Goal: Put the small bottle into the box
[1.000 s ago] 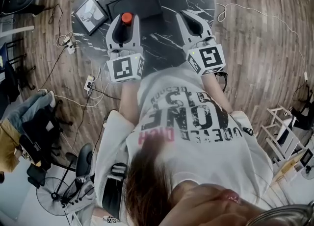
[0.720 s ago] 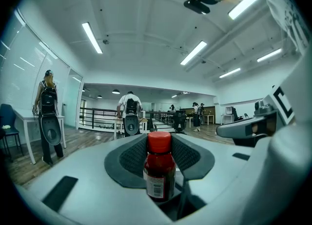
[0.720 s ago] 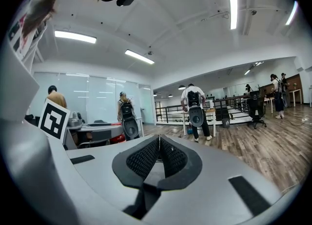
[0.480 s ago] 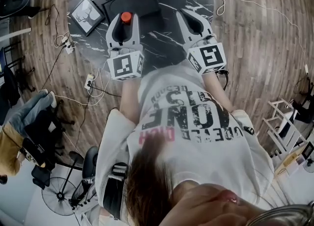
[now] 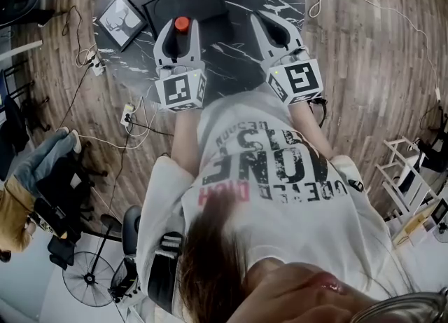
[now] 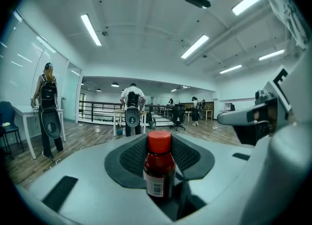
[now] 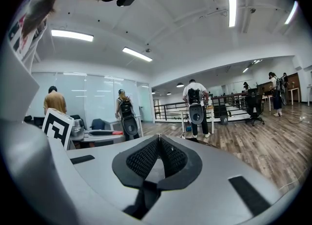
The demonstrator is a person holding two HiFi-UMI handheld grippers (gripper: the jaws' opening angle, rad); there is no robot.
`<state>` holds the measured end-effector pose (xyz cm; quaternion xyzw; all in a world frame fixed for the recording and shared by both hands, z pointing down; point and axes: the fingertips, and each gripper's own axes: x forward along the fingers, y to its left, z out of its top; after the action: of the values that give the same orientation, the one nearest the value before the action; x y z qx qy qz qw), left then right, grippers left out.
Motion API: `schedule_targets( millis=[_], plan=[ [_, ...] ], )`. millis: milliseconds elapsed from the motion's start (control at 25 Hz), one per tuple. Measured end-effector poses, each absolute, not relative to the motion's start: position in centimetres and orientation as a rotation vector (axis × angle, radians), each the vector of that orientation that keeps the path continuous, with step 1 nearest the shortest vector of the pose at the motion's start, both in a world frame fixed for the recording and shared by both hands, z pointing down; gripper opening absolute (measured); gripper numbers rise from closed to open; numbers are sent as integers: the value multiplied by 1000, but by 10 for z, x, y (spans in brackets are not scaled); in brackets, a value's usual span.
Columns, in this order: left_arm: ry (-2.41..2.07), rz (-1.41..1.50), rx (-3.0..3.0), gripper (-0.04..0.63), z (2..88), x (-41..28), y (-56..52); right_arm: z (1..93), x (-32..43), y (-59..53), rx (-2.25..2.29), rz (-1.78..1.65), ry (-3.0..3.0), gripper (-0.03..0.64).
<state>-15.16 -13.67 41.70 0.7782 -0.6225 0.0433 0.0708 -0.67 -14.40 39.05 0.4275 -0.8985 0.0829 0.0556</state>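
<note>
Left claw point(image 5: 178, 29) is riding slightly lower than a second ago, its marker cube reading a touch smaller in the head view. Right claw point(image 5: 273, 26) is staying where it was.

Left claw is clamping the small dark-red bottle with red screw cap and white barcode label point(image 6: 159, 168). The pads are pressing on its body below the cap, and the bottle is standing upright. Right claw is sitting closed on nothing, pads meeting.

In the head view the bottle is hanging at upper centre-left, just under the lower edge of the flat black rectangular box point(image 5: 190, 3) on the dark, white-veined marble tabletop point(image 5: 238, 59).

Handling, judged: the bottle is looking light, rigid, round and smooth-walled, so it is liable to twist or slip in a loose grip. It may be glass, so no dropping. The present mid-body hold is suiting it.

Containers: the bottle is staying capped, with dark contents. The box interior is reading uniformly dark; I am making out nothing in it, nor whether a lid is covering it.
</note>
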Motion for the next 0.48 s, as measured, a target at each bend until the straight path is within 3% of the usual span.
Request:
schedule_targets(
  millis=[480],
  plan=[
    [-1834, 206, 2293, 147, 453, -152, -137, 395, -8, -145, 1291, 270, -2721, 3]
  ],
)
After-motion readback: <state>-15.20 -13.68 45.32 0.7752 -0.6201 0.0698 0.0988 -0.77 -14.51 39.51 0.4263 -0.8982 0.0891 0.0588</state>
